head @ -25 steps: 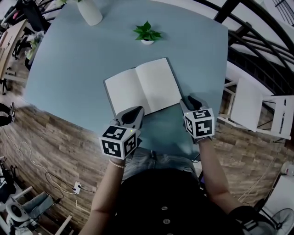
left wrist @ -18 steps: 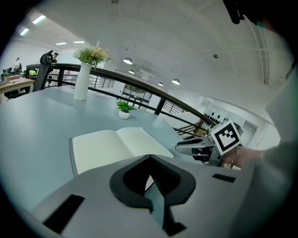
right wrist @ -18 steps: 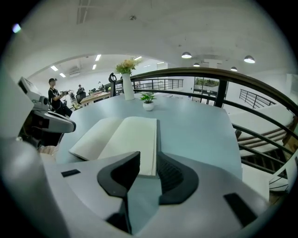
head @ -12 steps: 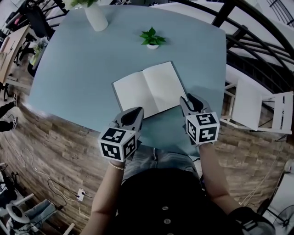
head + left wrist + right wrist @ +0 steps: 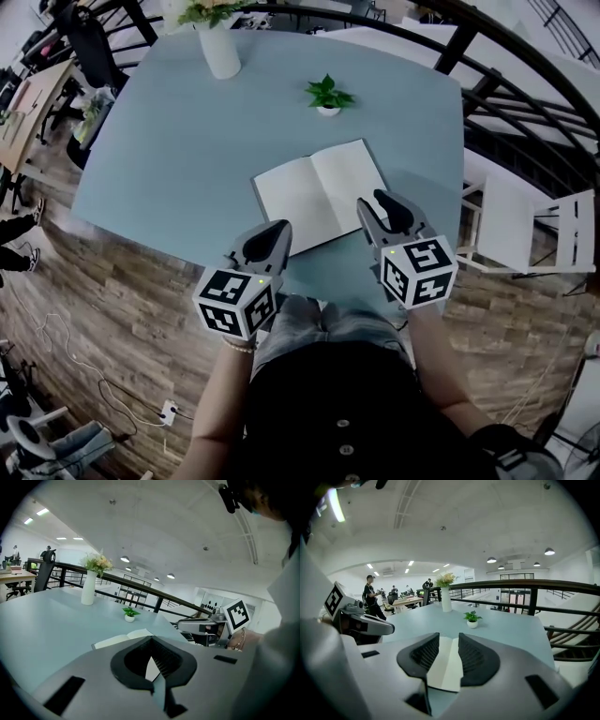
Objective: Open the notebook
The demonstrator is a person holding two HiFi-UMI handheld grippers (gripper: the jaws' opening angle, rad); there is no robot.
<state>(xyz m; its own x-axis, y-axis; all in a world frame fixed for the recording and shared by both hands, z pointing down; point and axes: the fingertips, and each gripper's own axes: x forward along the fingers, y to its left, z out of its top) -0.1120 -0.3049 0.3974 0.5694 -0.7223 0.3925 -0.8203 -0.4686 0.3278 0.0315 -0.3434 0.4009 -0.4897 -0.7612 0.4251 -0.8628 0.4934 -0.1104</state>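
The notebook (image 5: 323, 197) lies open on the blue table (image 5: 178, 159), blank white pages up, with its spine running away from me. Both grippers hover over the near table edge, just short of the notebook and touching nothing. My left gripper (image 5: 278, 228) is at the lower left of the notebook, its fingertips meeting. In the left gripper view the left gripper (image 5: 151, 639) has the notebook (image 5: 122, 638) beyond it. My right gripper (image 5: 373, 201) is at the notebook's near right corner. Its jaws have just been opening and nothing is between them. The right gripper (image 5: 448, 635) shows the notebook (image 5: 446, 667) through its gap.
A small potted plant (image 5: 327, 96) stands beyond the notebook, and a white vase of flowers (image 5: 220, 47) stands at the table's far left. A white chair (image 5: 525, 230) and a black railing (image 5: 487, 84) are to the right. The floor is wood planks.
Both grippers have risen and drawn back a little from the notebook's near edge. The right jaws stand wider apart. The notebook lies as before.
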